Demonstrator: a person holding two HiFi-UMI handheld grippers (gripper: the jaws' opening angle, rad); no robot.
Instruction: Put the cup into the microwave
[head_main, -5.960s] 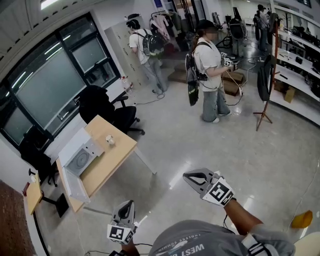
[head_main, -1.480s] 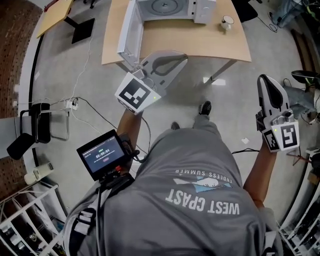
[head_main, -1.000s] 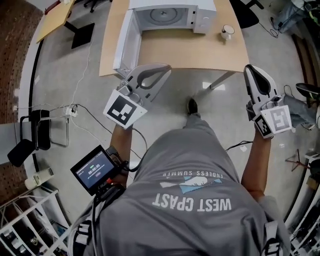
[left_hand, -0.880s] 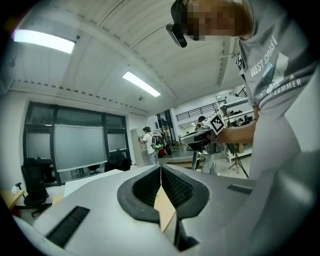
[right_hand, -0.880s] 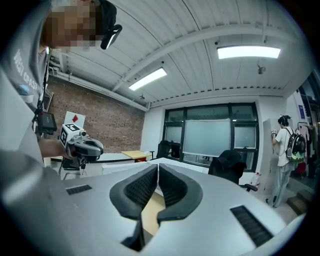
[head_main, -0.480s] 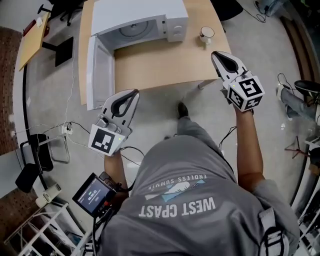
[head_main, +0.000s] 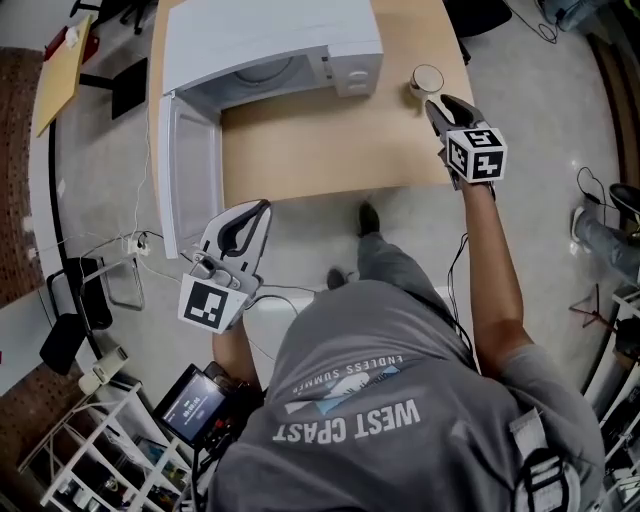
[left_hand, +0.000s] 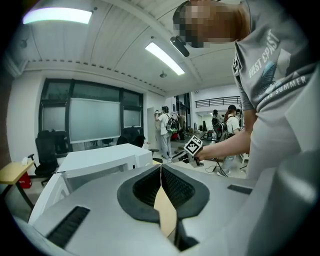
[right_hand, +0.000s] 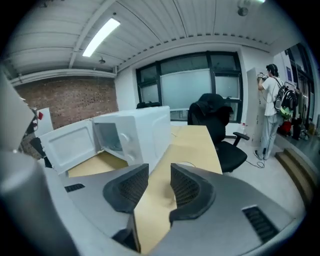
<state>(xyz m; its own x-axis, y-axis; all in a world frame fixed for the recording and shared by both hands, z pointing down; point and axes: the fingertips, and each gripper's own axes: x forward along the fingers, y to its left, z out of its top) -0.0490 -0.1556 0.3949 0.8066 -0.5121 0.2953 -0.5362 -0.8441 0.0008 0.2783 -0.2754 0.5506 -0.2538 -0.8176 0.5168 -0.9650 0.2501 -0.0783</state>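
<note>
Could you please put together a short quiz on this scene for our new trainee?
1. True or false: the microwave has its door standing open.
2. Which tongs are nearer the cup? A. the left B. the right C. neither, both are equally far
3. Fill in: the cup stands on the ___, outside the microwave.

Key
1. True.
2. B. The right tongs reach almost to the cup. Their jaws have just been opening, with nothing between them. The left tongs are shut, off the near edge.
3. table.
</note>
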